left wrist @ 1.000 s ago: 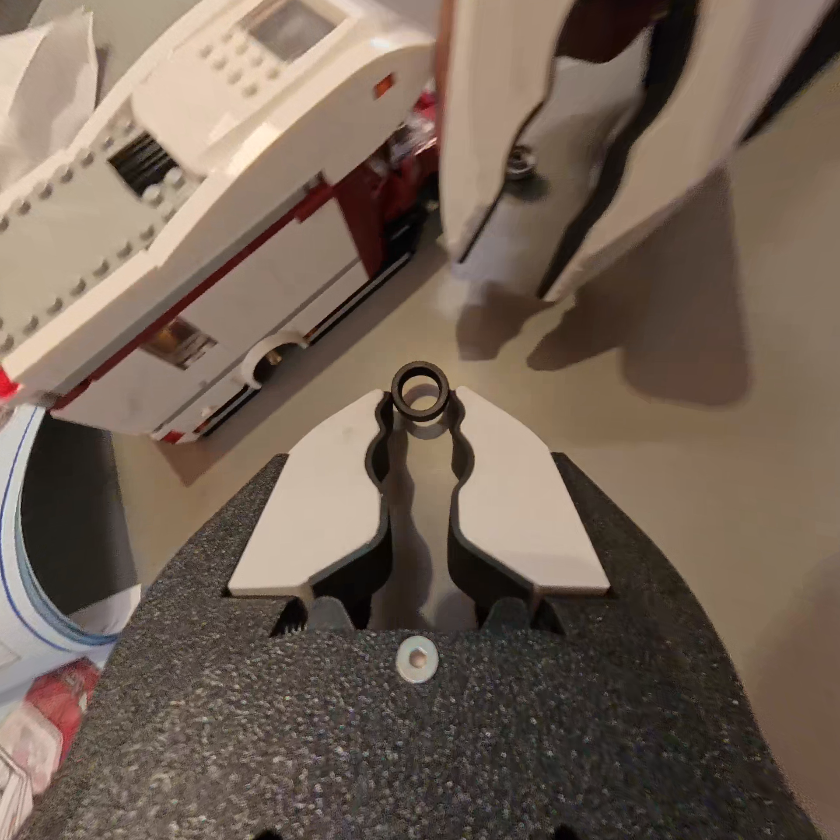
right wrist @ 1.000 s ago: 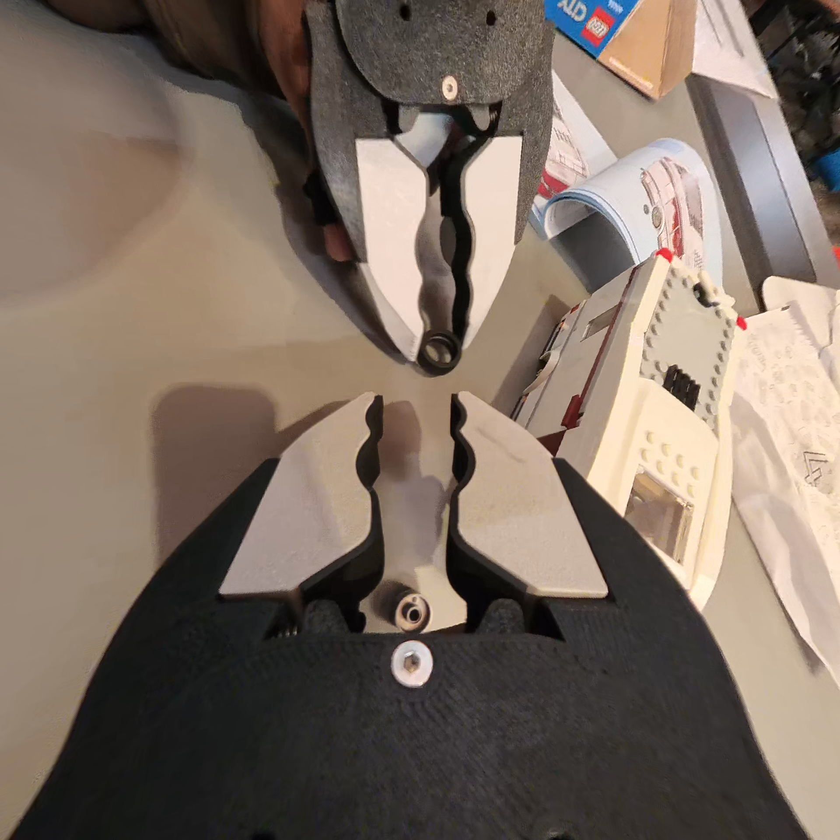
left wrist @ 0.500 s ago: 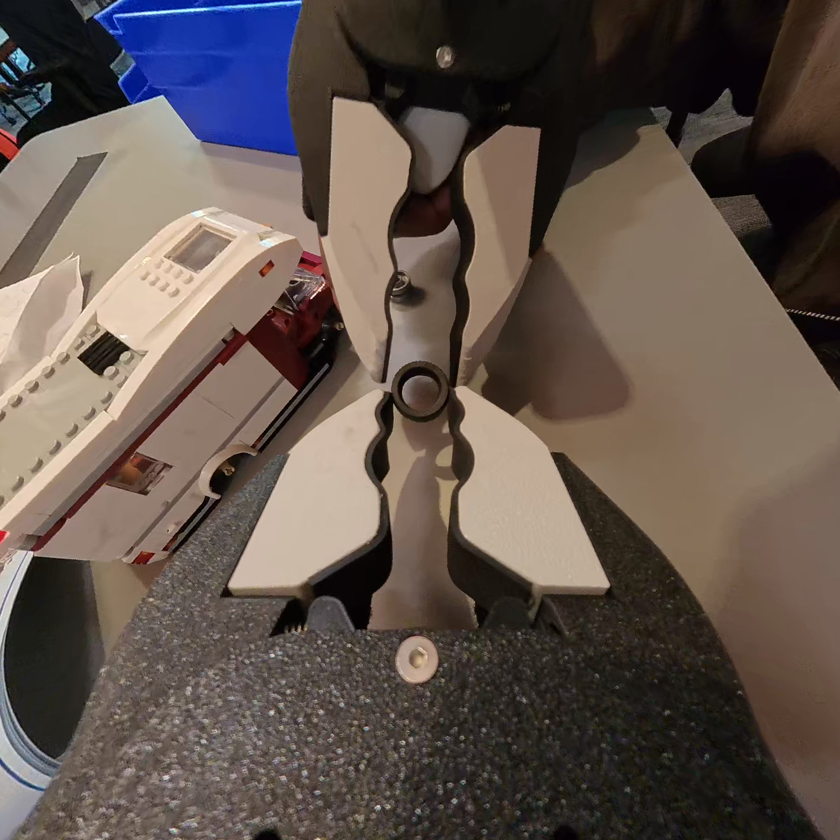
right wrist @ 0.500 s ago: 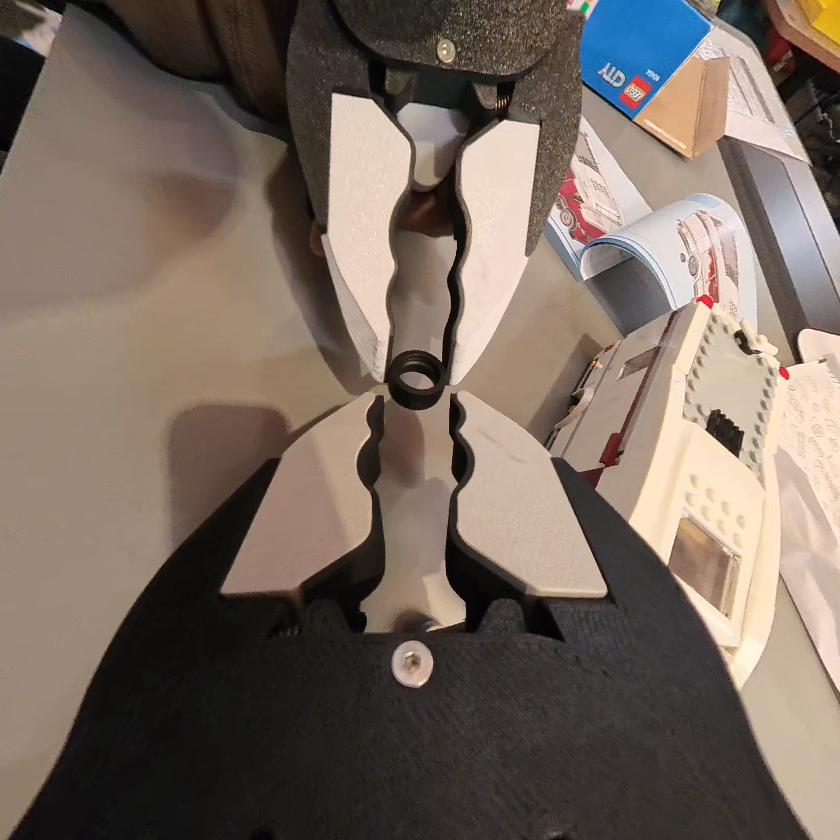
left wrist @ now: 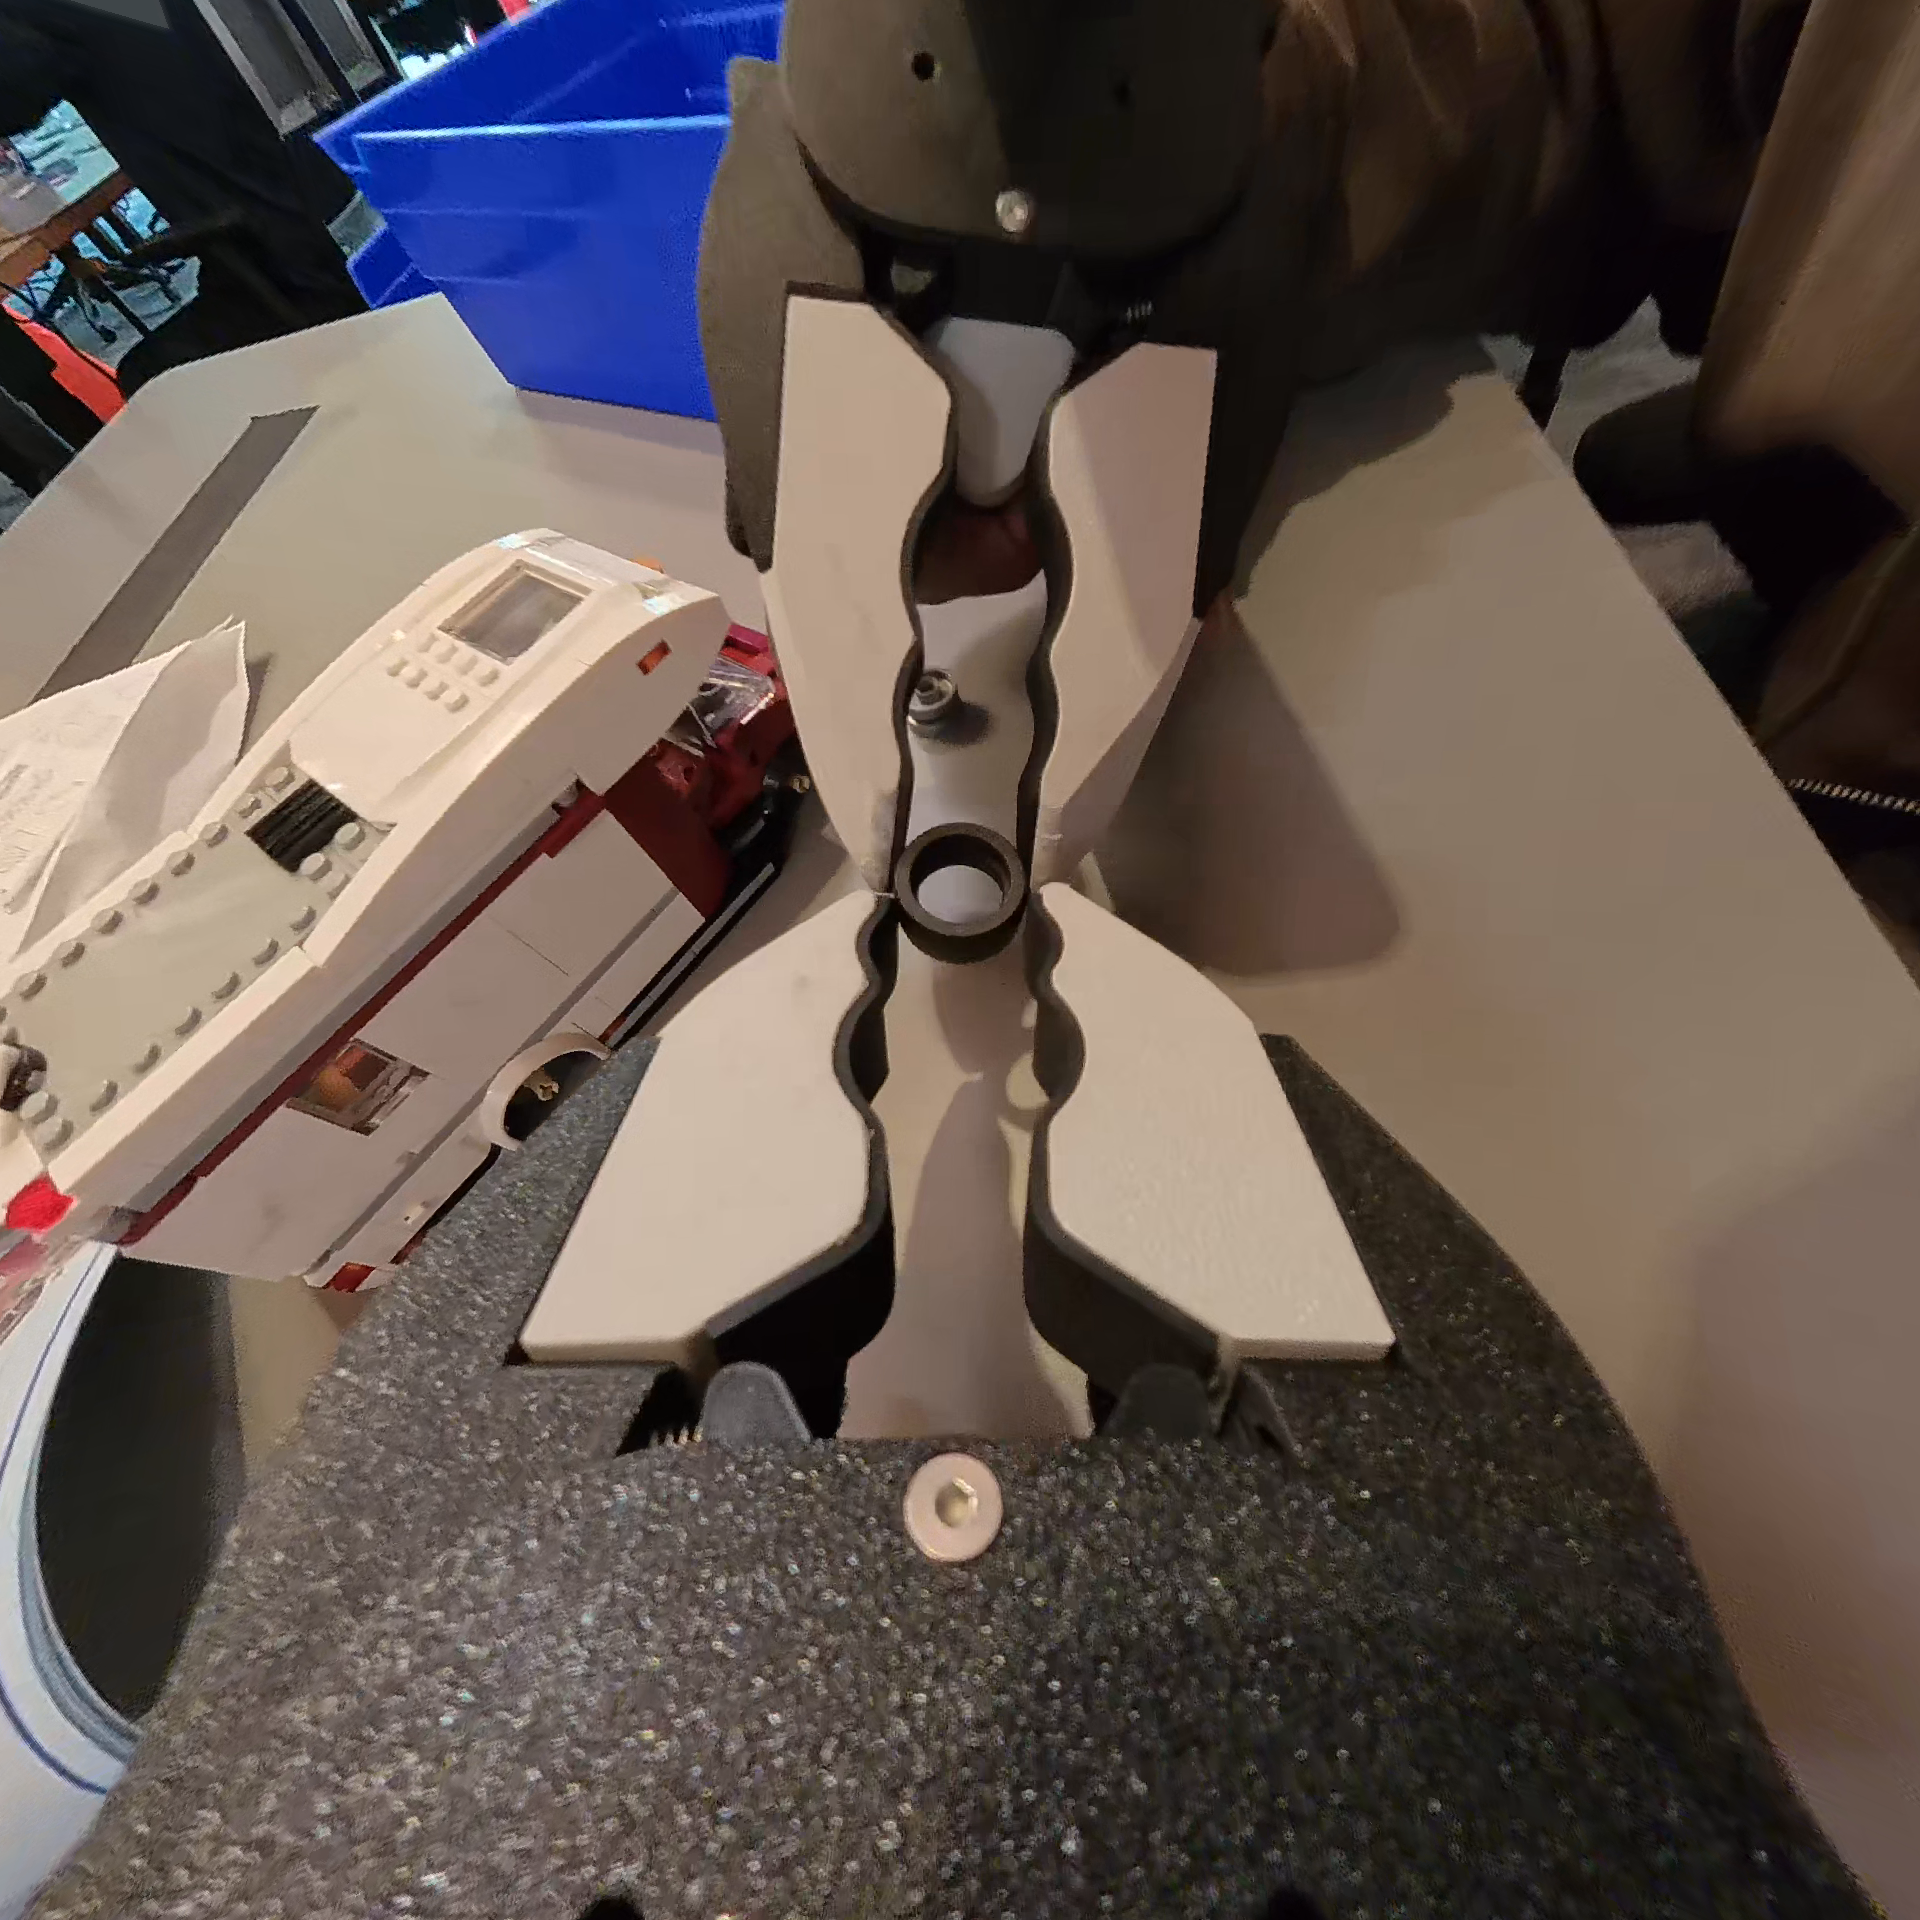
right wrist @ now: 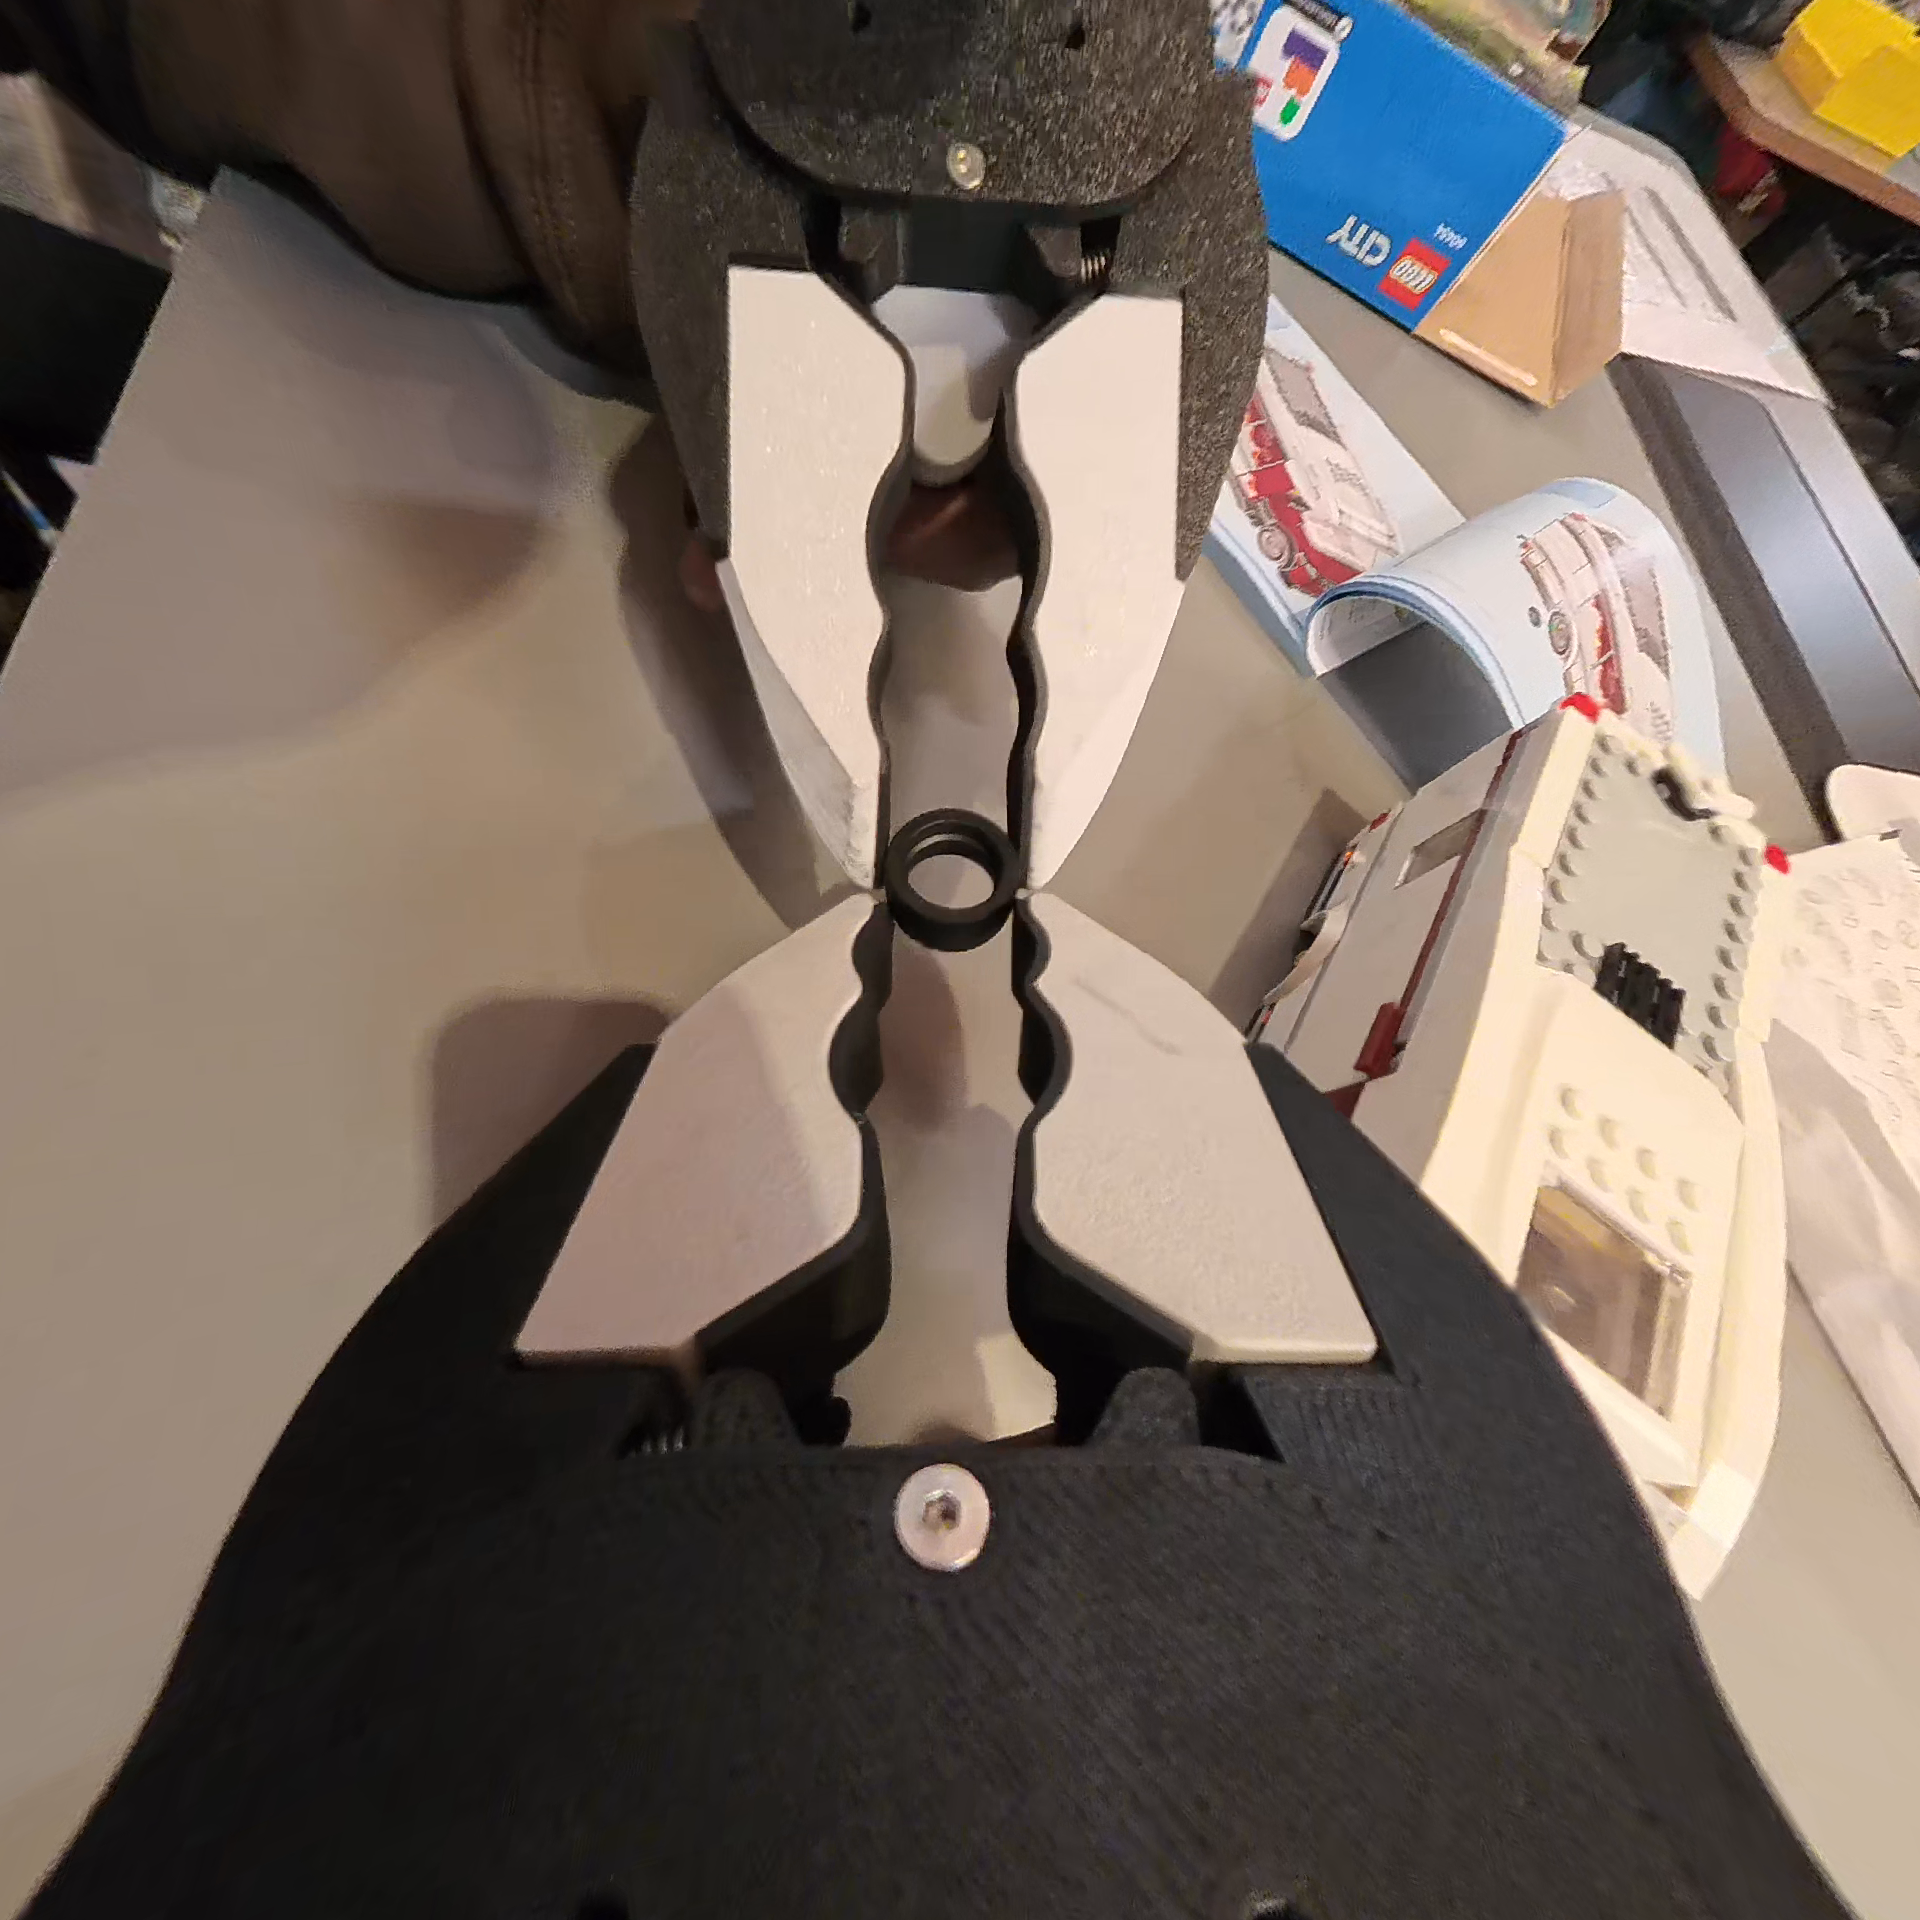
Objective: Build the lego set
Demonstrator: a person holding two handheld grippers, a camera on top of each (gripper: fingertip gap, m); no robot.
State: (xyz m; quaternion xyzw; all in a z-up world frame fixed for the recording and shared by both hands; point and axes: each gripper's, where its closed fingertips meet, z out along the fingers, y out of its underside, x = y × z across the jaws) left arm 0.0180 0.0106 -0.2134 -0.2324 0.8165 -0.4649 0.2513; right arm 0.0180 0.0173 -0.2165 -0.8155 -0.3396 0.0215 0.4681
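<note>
A small black rubber ring [left wrist: 956, 940] is held above the grey table [left wrist: 1558, 935], between my two grippers, which meet tip to tip. My left gripper [left wrist: 956, 909] is shut on it from the near side in the left wrist view. My right gripper [right wrist: 953, 914] is shut on the same ring [right wrist: 951, 932], and both its pads touch the ring's sides. In the left wrist view the right gripper [left wrist: 961, 862] comes in from the far side. A small grey round piece [left wrist: 932, 698] lies on the table under it.
A white and dark red brick-built van [left wrist: 343, 935] stands to the left of the left gripper and shows at the right in the right wrist view [right wrist: 1558, 1091]. A blue bin [left wrist: 561, 208], an open booklet [right wrist: 1507, 582], a blue box [right wrist: 1403, 177] and crumpled paper [left wrist: 104, 748] lie around. Only a small space, under 4 cm, lies between the two pairs of fingers.
The right gripper moved up to the ring held by the left gripper and closed its pads on it. The left gripper kept its hold on the ring throughout.
</note>
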